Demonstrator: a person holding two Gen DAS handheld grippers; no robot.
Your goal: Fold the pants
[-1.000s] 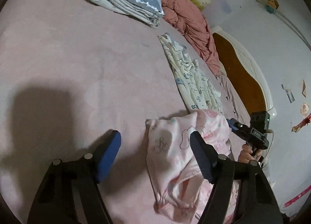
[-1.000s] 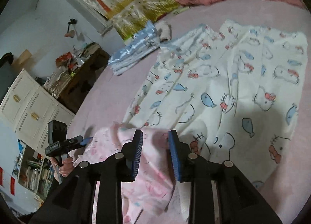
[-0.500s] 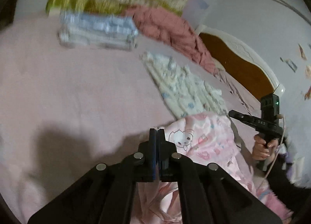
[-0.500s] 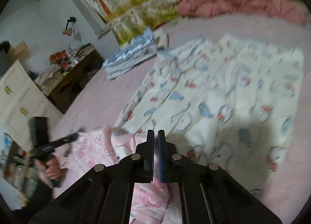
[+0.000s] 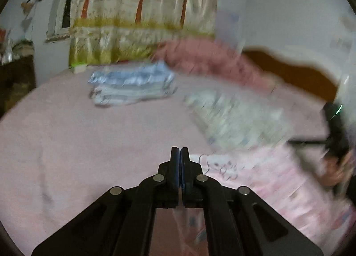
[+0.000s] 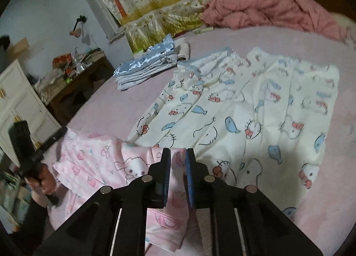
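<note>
Now pink pants (image 6: 93, 162) between opening right gripper (image 6: 178, 156) jaws — left gripper (image 5: 179, 152) pressed together beside them.

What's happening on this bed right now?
A person holds a two-finger tool in each hand, working on the pink pants at the near edge of the bed. The left tool is shut, apparently pinching the pink fabric. The right tool has the pink fabric between its jaws, which are opening. A white cartoon-print garment lies spread flat beside them, and a folded stack sits farther back. No fold is made yet.
</note>
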